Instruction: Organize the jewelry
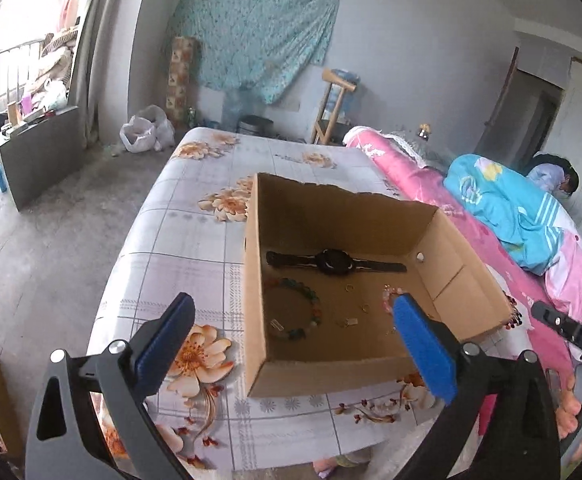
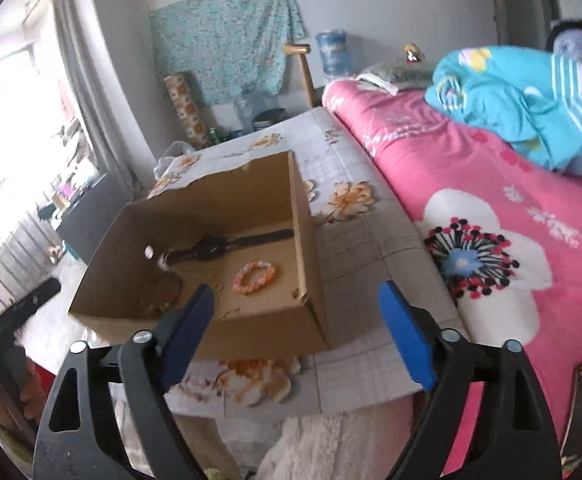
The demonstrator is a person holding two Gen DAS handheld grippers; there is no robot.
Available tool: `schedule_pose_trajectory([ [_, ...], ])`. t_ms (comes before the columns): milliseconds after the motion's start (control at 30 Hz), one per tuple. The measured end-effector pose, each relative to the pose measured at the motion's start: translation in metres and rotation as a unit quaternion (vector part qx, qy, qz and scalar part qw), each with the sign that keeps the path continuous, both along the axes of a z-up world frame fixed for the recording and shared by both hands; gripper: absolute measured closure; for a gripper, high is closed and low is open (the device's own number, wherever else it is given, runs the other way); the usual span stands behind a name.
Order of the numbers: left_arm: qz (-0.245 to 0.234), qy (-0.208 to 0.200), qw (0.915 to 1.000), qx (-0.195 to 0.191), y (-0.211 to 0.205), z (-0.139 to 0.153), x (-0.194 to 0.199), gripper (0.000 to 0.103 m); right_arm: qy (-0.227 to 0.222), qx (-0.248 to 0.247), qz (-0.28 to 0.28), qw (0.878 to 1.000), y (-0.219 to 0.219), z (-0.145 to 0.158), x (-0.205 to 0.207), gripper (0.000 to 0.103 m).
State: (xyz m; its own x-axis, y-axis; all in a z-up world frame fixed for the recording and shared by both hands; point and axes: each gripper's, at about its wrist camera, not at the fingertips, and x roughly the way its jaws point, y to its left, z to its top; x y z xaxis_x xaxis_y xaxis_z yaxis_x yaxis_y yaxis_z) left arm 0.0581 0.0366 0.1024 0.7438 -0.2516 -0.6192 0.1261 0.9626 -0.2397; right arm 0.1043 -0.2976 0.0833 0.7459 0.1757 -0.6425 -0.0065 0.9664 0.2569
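An open cardboard box [image 1: 355,208] stands on a floral-cloth table [image 1: 179,240]. Inside lie a black wristwatch [image 1: 333,262], a multicoloured bead bracelet [image 1: 303,312], small rings [image 1: 349,288] and a pink bead bracelet partly hidden behind my finger. My left gripper [image 1: 295,344] is open and empty, above the box's near edge. In the right wrist view the box [image 2: 307,240] holds the watch [image 2: 219,246] and the pink-orange bracelet [image 2: 255,276]. My right gripper [image 2: 297,320] is open and empty, at the box's near right corner.
A bed with a pink floral quilt [image 2: 471,208] and a blue blanket [image 2: 511,92] runs along the table's right side; someone lies there. A wooden chair [image 1: 331,108], plastic bags [image 1: 147,130] and a grey cabinet [image 1: 39,152] stand on the floor beyond.
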Motion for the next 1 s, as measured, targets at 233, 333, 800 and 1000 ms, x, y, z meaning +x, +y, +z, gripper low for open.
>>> schedule_pose_trajectory([
  [233, 0.010, -0.010, 0.9995, 0.030, -0.009, -0.001, -0.014, 0.006, 0.018, -0.028, 0.037, 0.999, 0.033, -0.016, -0.016, 0.010],
  [333, 0.017, -0.006, 0.9992, 0.035, -0.008, -0.003, -0.017, 0.006, 0.025, -0.038, 0.047, 0.998, 0.045, -0.025, -0.015, 0.008],
  [800, 0.061, -0.029, 0.9905, 0.120, -0.016, 0.003, -0.025, 0.006, 0.030, -0.098, 0.046, 0.994, 0.077, -0.033, -0.012, 0.008],
  [1000, 0.053, -0.030, 0.9904, 0.124, -0.019, 0.001, -0.025, 0.006, 0.021, -0.128, 0.045, 0.991, 0.085, -0.031, -0.015, 0.008],
])
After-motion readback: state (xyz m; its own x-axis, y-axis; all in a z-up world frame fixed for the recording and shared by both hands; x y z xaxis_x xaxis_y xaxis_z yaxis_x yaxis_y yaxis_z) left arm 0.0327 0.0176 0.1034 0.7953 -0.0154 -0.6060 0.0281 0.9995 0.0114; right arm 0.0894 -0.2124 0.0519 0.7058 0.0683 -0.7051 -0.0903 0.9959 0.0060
